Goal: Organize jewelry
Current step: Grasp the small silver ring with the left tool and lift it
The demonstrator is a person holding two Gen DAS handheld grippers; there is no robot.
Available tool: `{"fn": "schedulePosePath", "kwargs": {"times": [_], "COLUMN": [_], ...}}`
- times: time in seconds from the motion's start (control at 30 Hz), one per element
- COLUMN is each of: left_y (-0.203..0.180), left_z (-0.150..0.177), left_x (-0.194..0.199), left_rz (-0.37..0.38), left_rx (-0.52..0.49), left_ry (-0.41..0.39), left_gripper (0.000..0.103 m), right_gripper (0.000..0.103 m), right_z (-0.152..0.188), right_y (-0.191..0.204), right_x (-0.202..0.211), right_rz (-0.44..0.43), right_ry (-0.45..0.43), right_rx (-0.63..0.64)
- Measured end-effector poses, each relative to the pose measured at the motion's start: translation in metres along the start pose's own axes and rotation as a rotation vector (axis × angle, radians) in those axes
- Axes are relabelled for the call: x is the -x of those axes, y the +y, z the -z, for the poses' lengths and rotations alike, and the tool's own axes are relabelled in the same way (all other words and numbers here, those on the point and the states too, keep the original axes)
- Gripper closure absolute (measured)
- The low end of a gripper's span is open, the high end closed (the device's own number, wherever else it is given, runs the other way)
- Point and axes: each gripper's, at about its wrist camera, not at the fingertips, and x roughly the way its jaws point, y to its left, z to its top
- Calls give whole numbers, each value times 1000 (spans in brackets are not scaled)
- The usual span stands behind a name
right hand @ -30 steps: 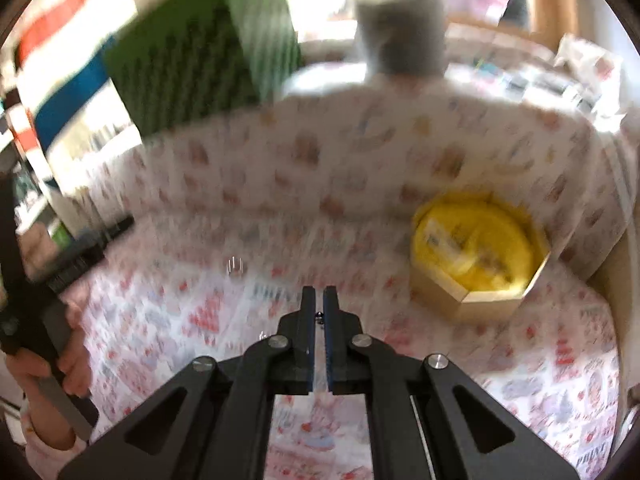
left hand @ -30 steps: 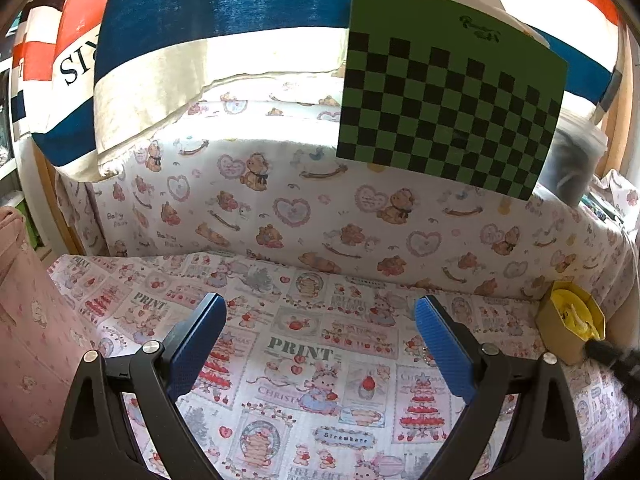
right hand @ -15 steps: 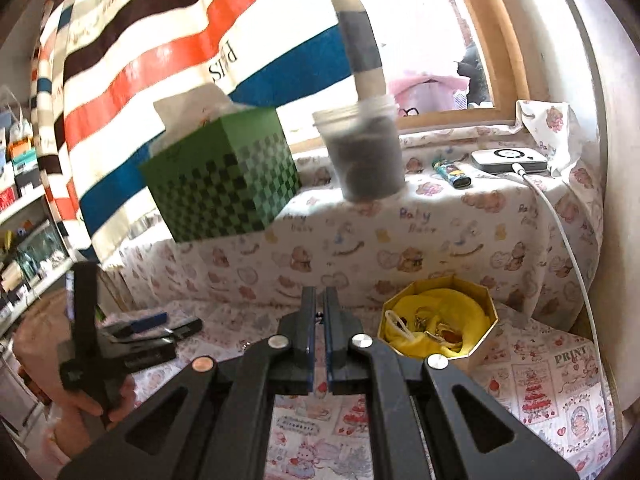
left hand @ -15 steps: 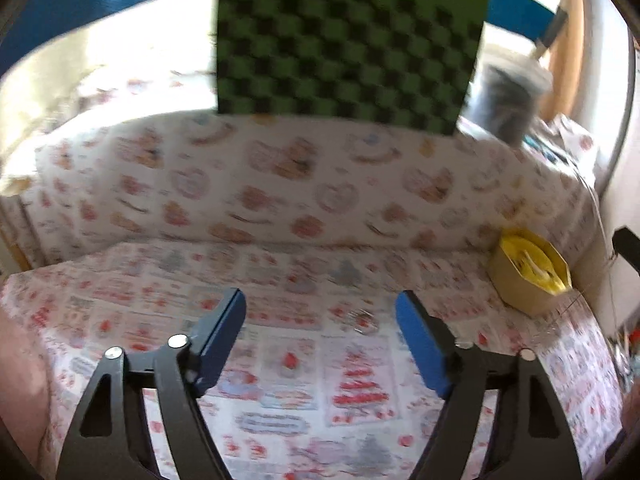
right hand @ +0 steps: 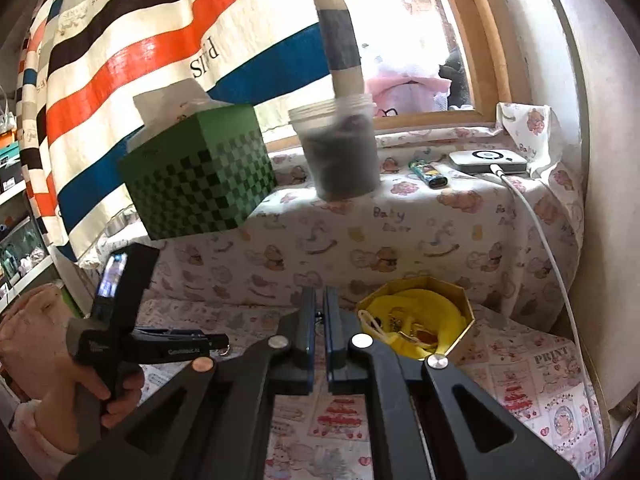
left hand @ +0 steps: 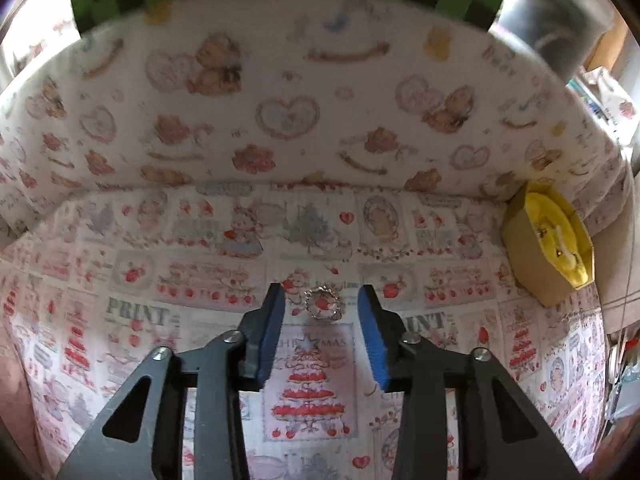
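1. Left gripper (left hand: 321,306) is pointing steeply down at the patterned cloth-covered tabletop (left hand: 168,280), blue pads straddling a small silver ring with a beaded rim (left hand: 322,303).
2. Its jaws have just been closing; the ring is sitting between the pads but apart from both, so nothing is grasped yet, gripper still released.
3. Ring is lying flat on the cloth, probably why the approach is coming from above.
4. Right gripper (right hand: 319,314) is clenched with pads nearly touching; a tiny dark speck is showing in the slit, can't tell what it is.
5. It is hanging well above the tabletop, likely keeping out of the way.
6. Hexagonal cardboard box with yellow lining (left hand: 548,248) is sitting at the right back corner, well apart from the ring, already holding a few small pieces; probably the destination.
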Motion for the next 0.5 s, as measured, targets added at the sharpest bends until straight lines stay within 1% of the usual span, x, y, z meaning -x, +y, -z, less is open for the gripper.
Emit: {"fn": "schedulePosePath", "kwargs": {"times": [0.07,0.17,0.2,0.23,0.33,0.4,0.5], "left_y": [1,-2,-2,-5,-1,7,13], "left_z": [-1,-1,0,1,3,11,22], "left_x": [-11,-12,-13,-15,-12,-4,13], "left_rz": [8,-12,-20,-30,-7,8,17], "left_rx": [18,8,7,12,36,55,39], "left_ry": [39,27,24,24,33,34,12], "left_gripper": [70,73,80,85,85,85,85], "right_gripper": [100,100,100,100,100,100,100], "right_z": [0,-1,-1,-1,-1,-1,-3], "right_y": [-3,-4,-4,-4,-4,-4,-7], "right_x": [1,1,1,1,1,2,5], "right_rz": [6,31,39,41,46,55,50], "right_ry": [-2,-5,-5,-5,-8,-16,-24], "right_rx": [-9,-10,-8,-9,-8,-6,-21]}}
